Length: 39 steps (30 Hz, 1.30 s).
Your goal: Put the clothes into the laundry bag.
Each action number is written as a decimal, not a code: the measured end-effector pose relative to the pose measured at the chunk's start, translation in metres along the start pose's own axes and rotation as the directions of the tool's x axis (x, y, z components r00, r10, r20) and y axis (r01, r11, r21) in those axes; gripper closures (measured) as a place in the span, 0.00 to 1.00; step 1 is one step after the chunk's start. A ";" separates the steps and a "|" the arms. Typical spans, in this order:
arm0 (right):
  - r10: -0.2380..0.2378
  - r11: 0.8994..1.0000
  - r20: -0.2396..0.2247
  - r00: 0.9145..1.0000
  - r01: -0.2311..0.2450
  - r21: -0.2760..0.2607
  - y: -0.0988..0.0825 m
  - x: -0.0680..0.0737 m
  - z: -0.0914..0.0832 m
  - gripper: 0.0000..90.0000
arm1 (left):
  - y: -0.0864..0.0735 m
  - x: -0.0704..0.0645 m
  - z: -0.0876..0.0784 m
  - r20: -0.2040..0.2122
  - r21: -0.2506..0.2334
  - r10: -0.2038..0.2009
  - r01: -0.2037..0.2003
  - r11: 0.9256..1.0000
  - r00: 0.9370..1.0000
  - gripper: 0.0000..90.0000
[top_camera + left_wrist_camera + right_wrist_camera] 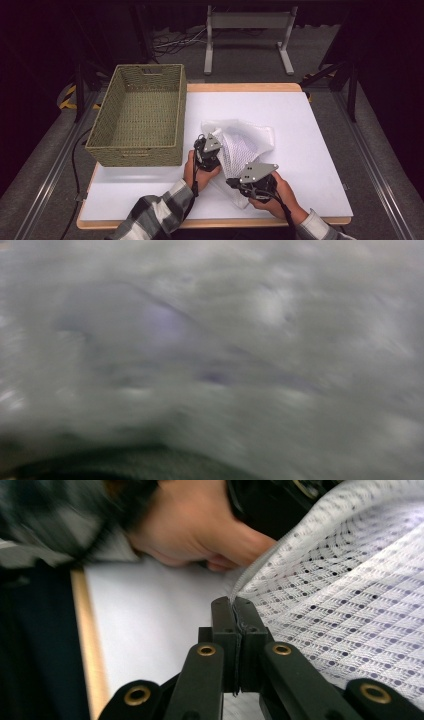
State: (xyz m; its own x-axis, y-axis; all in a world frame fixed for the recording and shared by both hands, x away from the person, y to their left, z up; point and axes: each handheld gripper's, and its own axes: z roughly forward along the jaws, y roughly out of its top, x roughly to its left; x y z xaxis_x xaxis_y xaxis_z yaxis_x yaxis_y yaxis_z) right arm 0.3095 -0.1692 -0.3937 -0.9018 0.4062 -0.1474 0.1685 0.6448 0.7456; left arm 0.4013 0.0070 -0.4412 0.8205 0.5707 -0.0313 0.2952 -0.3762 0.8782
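Observation:
A white mesh cloth (247,137) lies bunched in the middle of the white table (305,150). My left gripper (210,148) is at the cloth's left edge. In the left gripper view the mesh cloth (250,340) lies blurred right against the camera and hides the jaws. At the cloth's near corner, my right gripper (237,183) has its jaws pressed together. In the right gripper view the right gripper (233,605) pinches the hem of the mesh cloth (340,605). The person's left hand (200,525) is just beyond the tips.
A woven green basket (132,156) stands open on the table's left side, close to my left gripper. The table's wooden near edge (87,630) runs beside the right gripper. A grey metal stand (247,22) is on the floor behind the table.

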 end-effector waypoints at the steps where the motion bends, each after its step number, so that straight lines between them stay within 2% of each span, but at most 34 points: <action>1: 0.000 1.000 0.004 1.000 0.000 0.000 -0.001 0.001 0.001 1.00 | 0.001 -0.003 -0.001 0.000 0.001 0.020 -0.020 1.000 1.000 0.89; 2: 0.000 1.000 0.004 1.000 0.000 0.000 -0.001 0.001 0.001 1.00 | 0.001 -0.003 -0.001 0.000 0.001 0.020 -0.020 1.000 1.000 0.84; 3: -0.002 1.000 0.022 1.000 0.002 -0.004 -0.002 0.002 0.003 1.00 | 0.001 -0.005 -0.001 0.022 -0.002 0.033 -0.033 0.999 0.999 0.79; 4: -0.001 1.000 0.029 1.000 0.001 -0.011 -0.001 0.003 0.004 1.00 | 0.001 -0.005 -0.001 0.020 -0.002 0.035 -0.035 0.999 0.999 0.76; 6: 0.001 1.000 0.038 0.999 0.000 -0.023 -0.001 0.004 0.003 1.00 | 0.000 -0.005 -0.001 0.028 -0.013 0.024 -0.024 1.000 0.999 0.69; 7: -0.001 1.000 0.047 0.999 0.002 -0.028 -0.001 0.004 0.002 1.00 | 0.000 -0.005 -0.001 0.026 -0.016 0.026 -0.025 1.000 0.999 0.65; 9: 0.002 0.999 0.048 0.999 -0.001 -0.033 -0.001 0.004 0.002 1.00 | 0.001 -0.006 -0.001 0.006 -0.011 0.049 -0.049 0.999 0.999 0.63; 11: 0.002 0.999 0.047 0.999 0.000 -0.033 -0.001 0.004 0.002 1.00 | 0.002 -0.006 0.001 -0.008 -0.016 0.055 -0.055 0.998 0.998 0.65; 13: -0.002 1.000 0.045 0.999 0.003 -0.030 0.000 0.004 0.003 1.00 | 0.003 -0.007 0.004 -0.025 0.004 0.072 -0.072 0.997 0.997 0.72; 15: -0.004 1.000 0.041 0.999 0.004 -0.019 0.000 0.005 0.005 1.00 | 0.003 -0.005 0.006 -0.037 0.002 0.080 -0.080 0.997 0.996 0.86; 16: -0.005 1.000 0.038 0.999 0.005 -0.013 0.000 0.005 0.005 1.00 | 0.003 -0.002 0.006 -0.035 0.001 0.068 -0.068 0.998 0.997 0.92; 17: -0.004 1.000 0.036 0.999 0.004 -0.009 0.000 0.005 0.006 1.00 | 0.003 -0.001 0.006 -0.037 -0.008 0.066 -0.066 0.998 0.997 0.95; 21: 0.004 1.000 0.037 0.999 -0.004 -0.008 0.000 0.004 0.006 1.00 | 0.006 0.000 0.008 -0.068 -0.003 0.069 -0.070 0.998 0.995 0.96; 23: 0.007 1.000 0.032 0.999 -0.007 -0.003 -0.001 0.004 0.007 1.00 | 0.006 0.000 0.011 -0.103 0.019 0.076 -0.074 0.997 0.992 0.96; 29: 0.011 1.000 0.046 0.999 -0.011 -0.004 0.000 0.004 0.008 1.00 | 0.007 0.002 0.019 -0.177 0.051 0.063 -0.055 0.997 0.982 0.96; 30: 0.015 1.000 0.049 0.999 -0.015 -0.004 0.000 0.004 0.008 1.00 | 0.007 0.002 0.019 -0.179 0.048 0.053 -0.045 0.998 0.982 0.96; 32: 0.020 1.000 0.050 0.999 -0.019 -0.004 -0.001 0.004 0.008 1.00 | 0.007 0.003 0.018 -0.154 0.040 0.049 -0.043 0.998 0.987 0.94; 34: 0.021 1.000 0.061 0.998 -0.020 -0.009 -0.001 0.004 0.008 1.00 | 0.008 0.002 0.014 -0.083 0.018 0.053 -0.051 0.999 0.995 0.84; 35: 0.021 1.000 0.063 0.998 -0.020 -0.014 0.000 0.004 0.007 1.00 | 0.009 -0.001 0.012 -0.031 -0.005 0.065 -0.065 0.998 0.997 0.78; 37: 0.019 0.999 0.067 0.998 -0.017 -0.029 0.000 0.004 0.006 1.00 | 0.010 -0.003 0.011 -0.015 -0.011 0.074 -0.075 0.997 0.997 0.67; 38: 0.016 0.999 0.070 0.997 -0.014 -0.040 0.001 0.004 0.004 1.00 | 0.010 -0.009 0.008 0.036 -0.026 0.086 -0.085 0.996 0.996 0.61; 39: 0.015 0.999 0.069 0.997 -0.012 -0.043 0.002 0.004 0.003 0.99 | 0.010 -0.012 0.007 0.037 -0.028 0.092 -0.091 0.995 0.995 0.59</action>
State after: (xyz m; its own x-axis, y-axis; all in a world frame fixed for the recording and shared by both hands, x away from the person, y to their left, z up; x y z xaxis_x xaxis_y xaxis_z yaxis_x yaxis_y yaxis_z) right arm 0.3070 -0.1647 -0.3949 -0.8695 0.4598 -0.1806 0.1622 0.6111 0.7747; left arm 0.3977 -0.0088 -0.4359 0.8619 0.5061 0.0319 0.2055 -0.4062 0.8904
